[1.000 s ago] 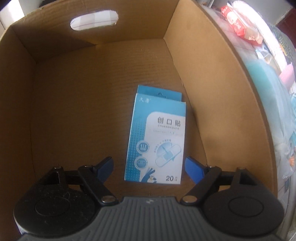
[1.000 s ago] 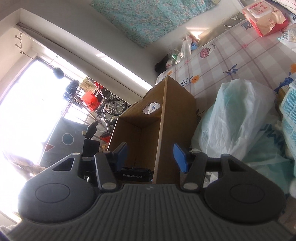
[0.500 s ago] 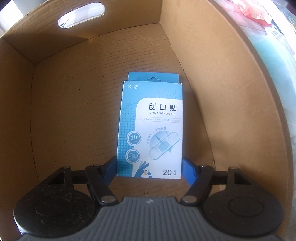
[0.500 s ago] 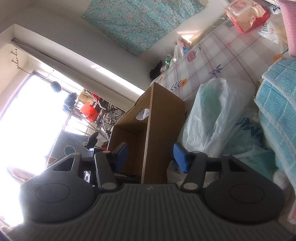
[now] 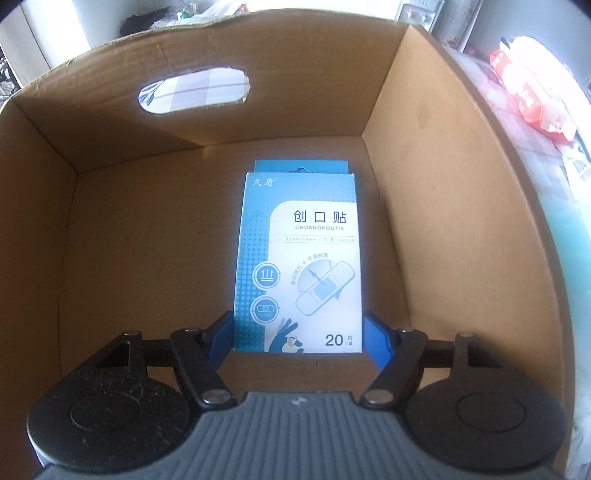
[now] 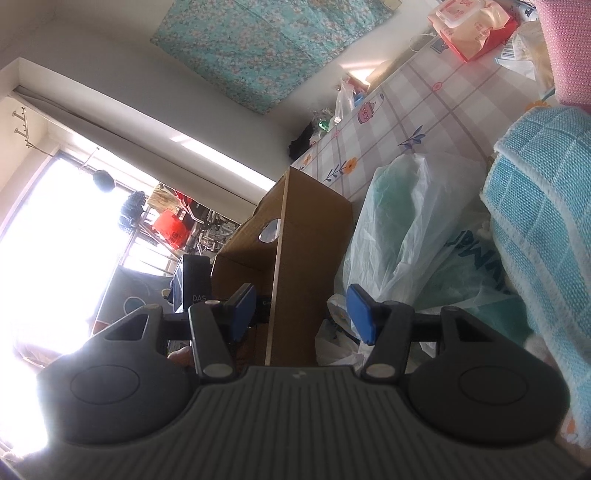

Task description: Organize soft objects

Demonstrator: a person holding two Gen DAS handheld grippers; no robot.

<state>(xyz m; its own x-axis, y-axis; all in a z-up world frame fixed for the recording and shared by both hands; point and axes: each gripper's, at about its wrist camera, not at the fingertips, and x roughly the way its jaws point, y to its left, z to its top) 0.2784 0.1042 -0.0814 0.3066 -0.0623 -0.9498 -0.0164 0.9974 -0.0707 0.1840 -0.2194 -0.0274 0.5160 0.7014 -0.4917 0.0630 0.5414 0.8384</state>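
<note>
Left wrist view: left gripper [image 5: 297, 338] clamps bandage box [image 5: 297, 258] by its side edges inside cardboard box [image 5: 461, 229], so lift straight up without squeezing harder; right gripper [image 6: 300, 314] jaws apart, idle.

I count one cardboard box [image 5: 461, 229], open at the top, with one oval handle hole [image 5: 194, 90] cut in its far wall. Inside it I see one blue and white carton of plasters [image 5: 299, 262]. On the table [image 6: 417, 107] I count two plastic bags [image 6: 402, 225], one turquoise woven cloth [image 6: 546, 206] and one red pack of wipes [image 6: 472, 29]. I have two hand-held grippers, the left hand-held gripper [image 5: 297, 338] and the right hand-held gripper [image 6: 301, 314].
</note>
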